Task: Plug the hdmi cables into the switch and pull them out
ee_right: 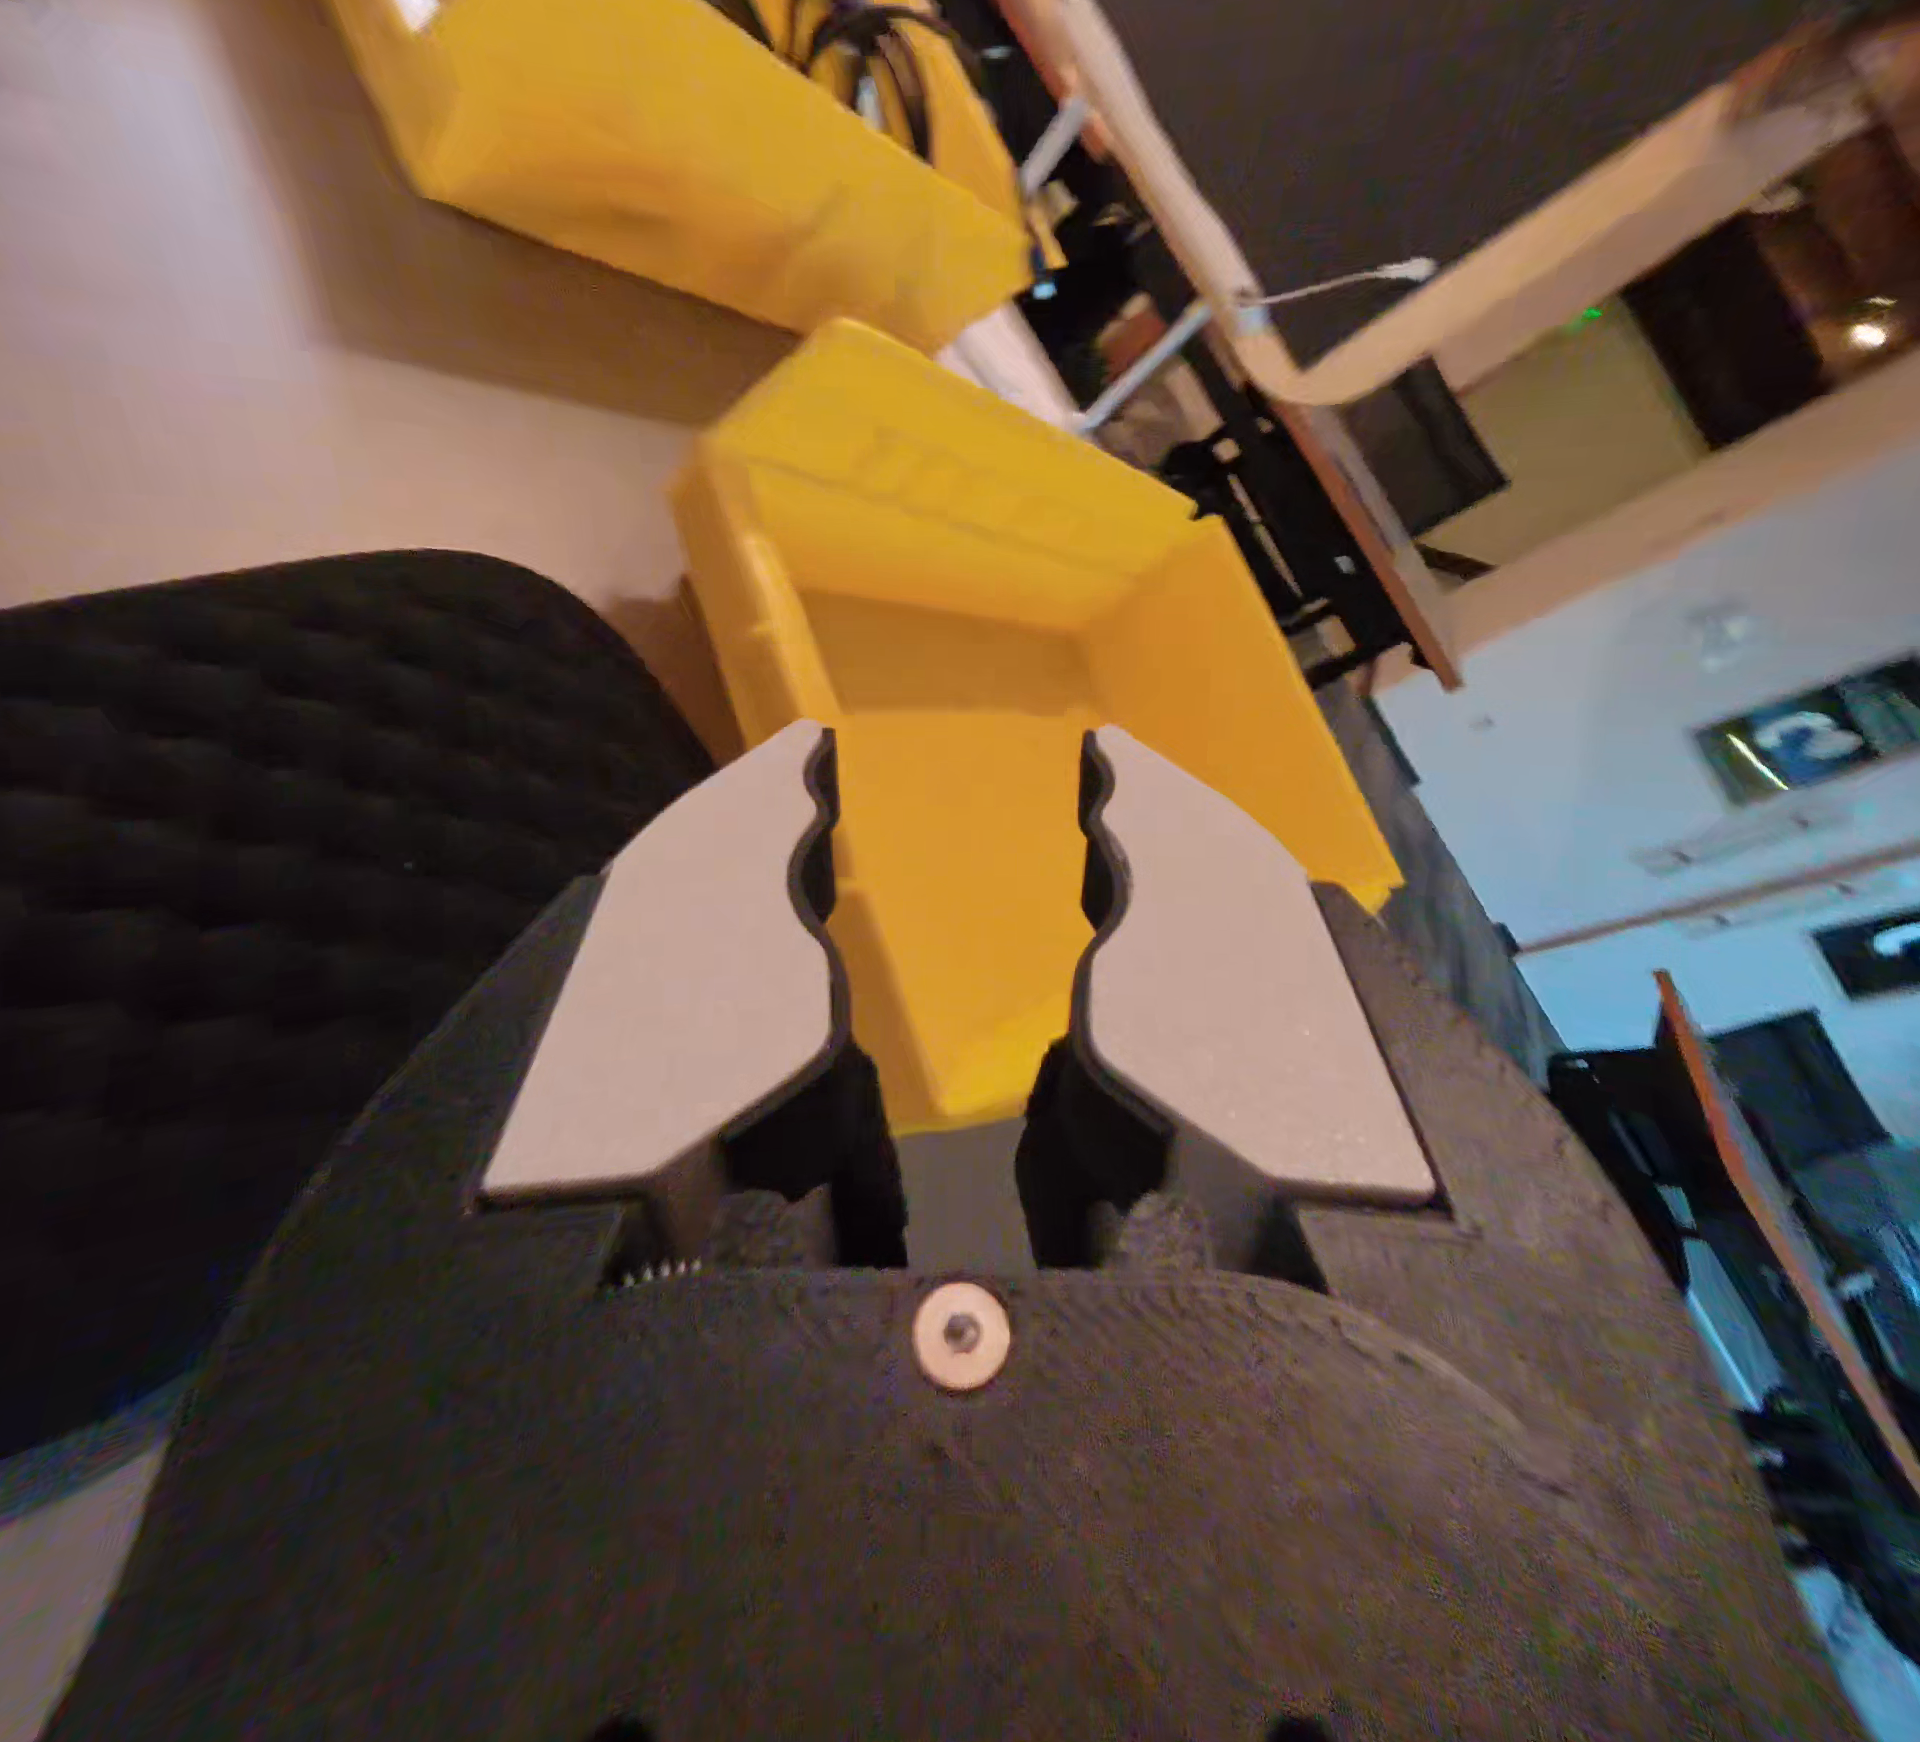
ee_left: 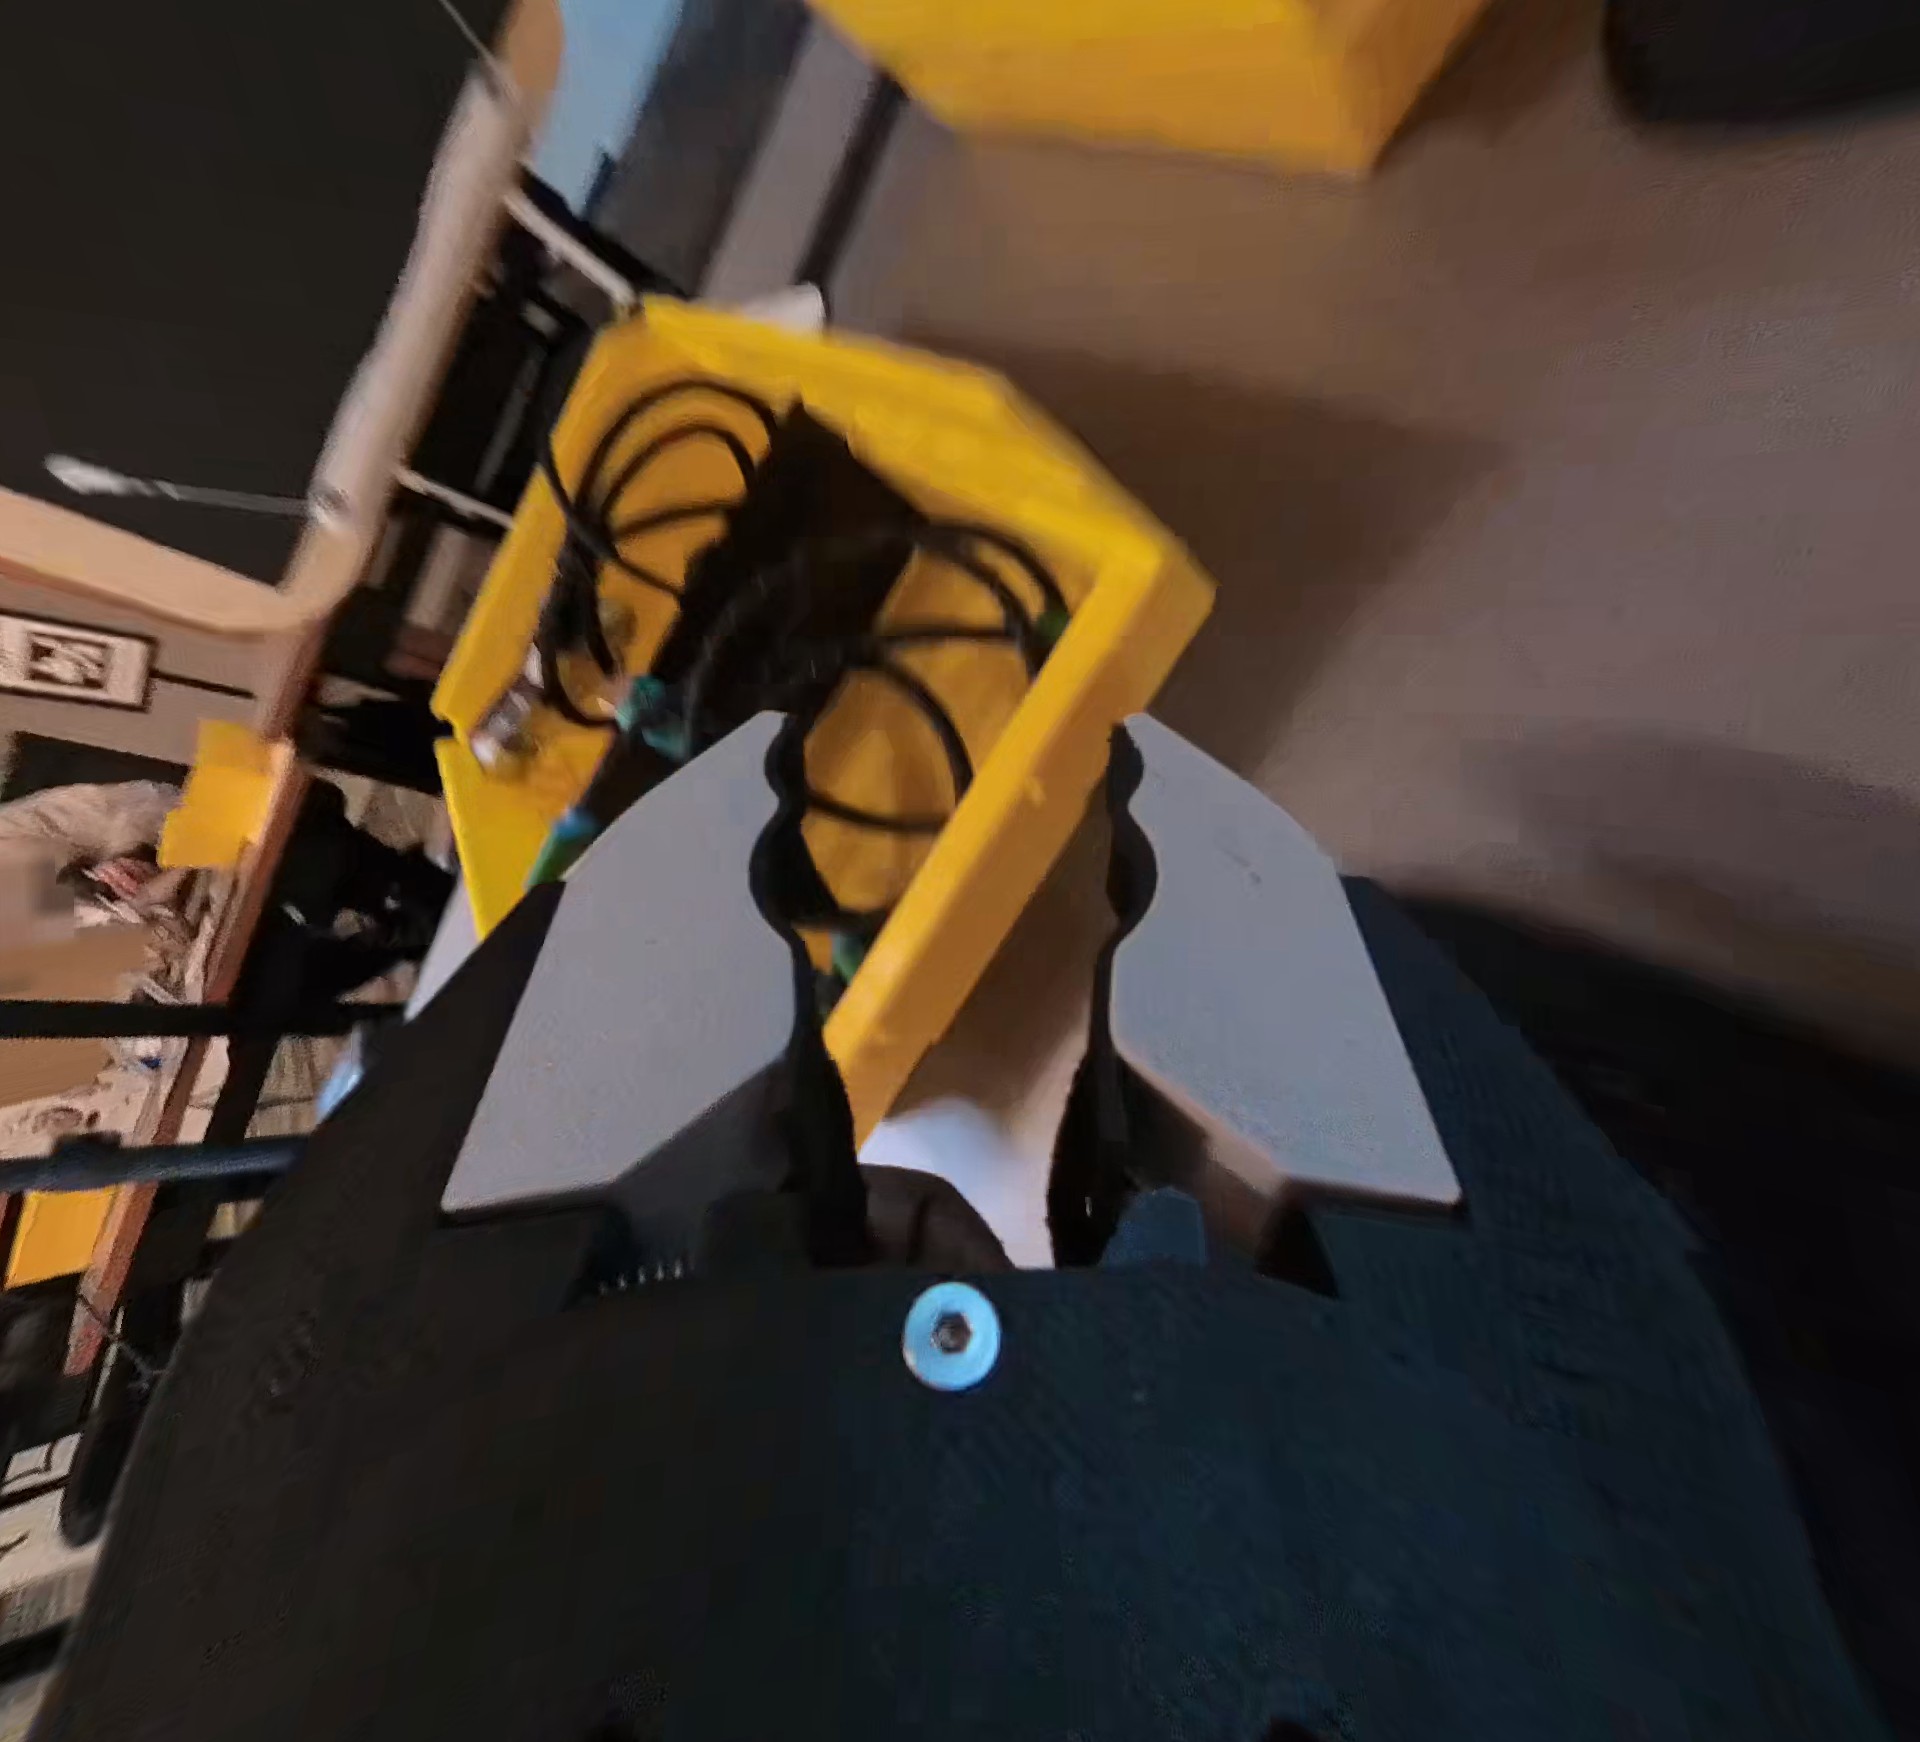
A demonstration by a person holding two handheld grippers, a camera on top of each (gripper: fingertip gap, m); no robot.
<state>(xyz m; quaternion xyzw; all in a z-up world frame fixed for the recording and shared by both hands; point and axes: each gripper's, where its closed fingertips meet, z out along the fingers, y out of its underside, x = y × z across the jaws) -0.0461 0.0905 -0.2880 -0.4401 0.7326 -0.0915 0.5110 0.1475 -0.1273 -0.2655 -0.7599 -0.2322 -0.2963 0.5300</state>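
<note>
Left claw (ee_left: 951,736) agape over cable-filled yellow bin (ee_left: 1132,612), right claw (ee_right: 956,742) agape

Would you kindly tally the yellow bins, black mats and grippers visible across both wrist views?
Yellow bins: 2, one with cables, one empty
Black mats: 1
Grippers: 2, left, right, jaws apart
Total: 5

Both grippers, left gripper (ee_left: 951,736) and right gripper (ee_right: 956,742): rough black bodies, grey wavy-edged fingers (ee_right: 717,954), one silver screw (ee_right: 961,1334).
</note>
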